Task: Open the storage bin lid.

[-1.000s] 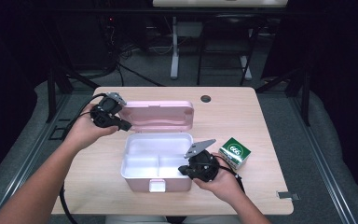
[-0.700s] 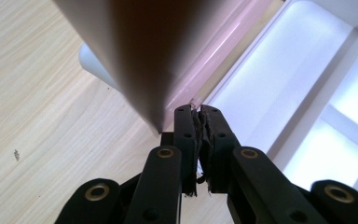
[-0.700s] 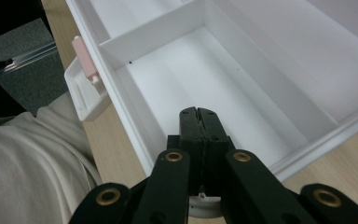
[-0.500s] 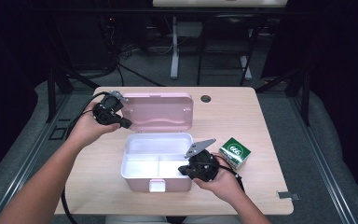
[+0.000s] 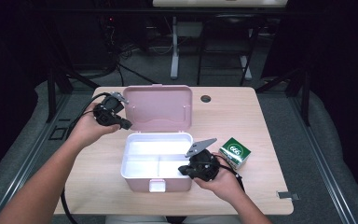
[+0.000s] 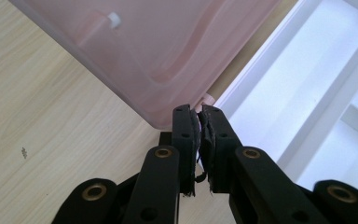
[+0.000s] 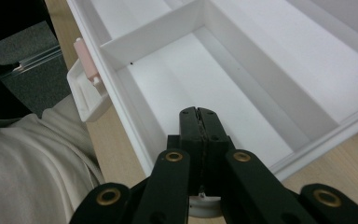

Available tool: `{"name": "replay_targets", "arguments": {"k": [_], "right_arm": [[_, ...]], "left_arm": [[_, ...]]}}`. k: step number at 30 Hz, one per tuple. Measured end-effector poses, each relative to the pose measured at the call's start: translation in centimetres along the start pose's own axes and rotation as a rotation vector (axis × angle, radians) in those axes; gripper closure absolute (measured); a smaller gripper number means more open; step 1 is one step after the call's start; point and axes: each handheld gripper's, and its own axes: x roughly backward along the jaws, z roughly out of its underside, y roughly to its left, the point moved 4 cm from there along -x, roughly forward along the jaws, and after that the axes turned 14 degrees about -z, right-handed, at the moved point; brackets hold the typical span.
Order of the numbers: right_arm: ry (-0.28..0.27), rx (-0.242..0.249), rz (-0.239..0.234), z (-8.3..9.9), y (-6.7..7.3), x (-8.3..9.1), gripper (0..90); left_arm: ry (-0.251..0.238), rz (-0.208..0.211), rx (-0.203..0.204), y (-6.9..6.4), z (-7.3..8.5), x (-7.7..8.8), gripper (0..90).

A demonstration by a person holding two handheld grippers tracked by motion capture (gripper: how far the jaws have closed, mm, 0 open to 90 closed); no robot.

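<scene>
A white box (image 5: 139,183) with inner dividers (image 7: 154,35) stands open at the middle of the wooden table (image 5: 247,116). Its pink lid (image 5: 158,107) is swung back behind it. My left gripper (image 5: 127,125) is at the lid's left edge. In the left gripper view its jaws (image 6: 199,111) are shut, their tips right by the lid's (image 6: 158,51) near corner, and I see nothing between the pads. My right gripper (image 5: 182,169) hovers over the box's front right corner. Its shut jaws (image 7: 199,112) point down into a bare compartment.
A small green carton (image 5: 234,151) lies on the table just right of the right hand. The box's front latch tab (image 7: 86,93) juts toward the person's light clothing (image 7: 28,163). A round cable hole (image 5: 206,98) sits at the back of the table.
The pink lid has swung further open and now shows taller in the high view. Both hands have stayed where they were.
</scene>
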Motion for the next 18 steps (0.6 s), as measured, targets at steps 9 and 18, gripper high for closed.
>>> {"name": "replay_targets", "arguments": {"k": [9, 18], "right_arm": [[0.001, -0.012, -0.01, 0.0, -0.1, 0.0, 90.0], [0.002, -0.01, -0.013, 0.0, -0.1, 0.0, 90.0]], "left_arm": [[0.014, 0.027, -0.019, -0.5, 0.5, -0.1, 83.1], [0.047, 0.034, -0.124, -2.1, 0.9, -0.4, 79.5]]}}
